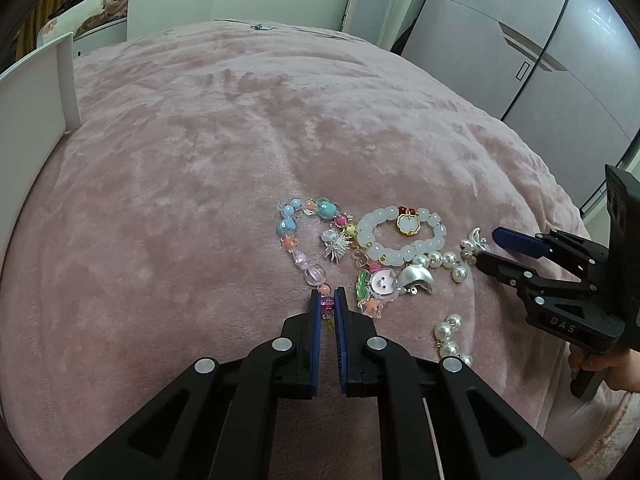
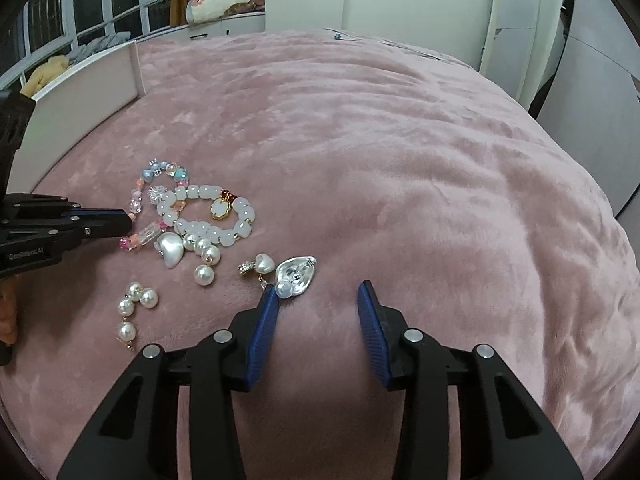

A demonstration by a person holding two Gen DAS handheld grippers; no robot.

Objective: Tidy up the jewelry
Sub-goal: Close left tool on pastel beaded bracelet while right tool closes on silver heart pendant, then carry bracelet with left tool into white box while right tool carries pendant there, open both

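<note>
Jewelry lies in a heap on a pink plush blanket (image 1: 240,140). My left gripper (image 1: 328,296) is shut on the near end of a colourful bead bracelet (image 1: 298,222), which also shows in the right wrist view (image 2: 138,196). A white bead bracelet (image 1: 400,236) with a gold charm lies to its right. Pearl earrings (image 1: 450,338) and a silver heart piece (image 1: 418,278) lie nearby. My right gripper (image 2: 318,292) is open, low over the blanket, its left finger beside a silver shell earring (image 2: 296,274) with a pearl.
A white box wall (image 1: 66,80) stands at the blanket's left edge. Grey wardrobe doors (image 1: 540,60) stand behind on the right. A pearl heart earring (image 2: 260,265) and a pearl cluster (image 2: 134,304) lie apart from the heap.
</note>
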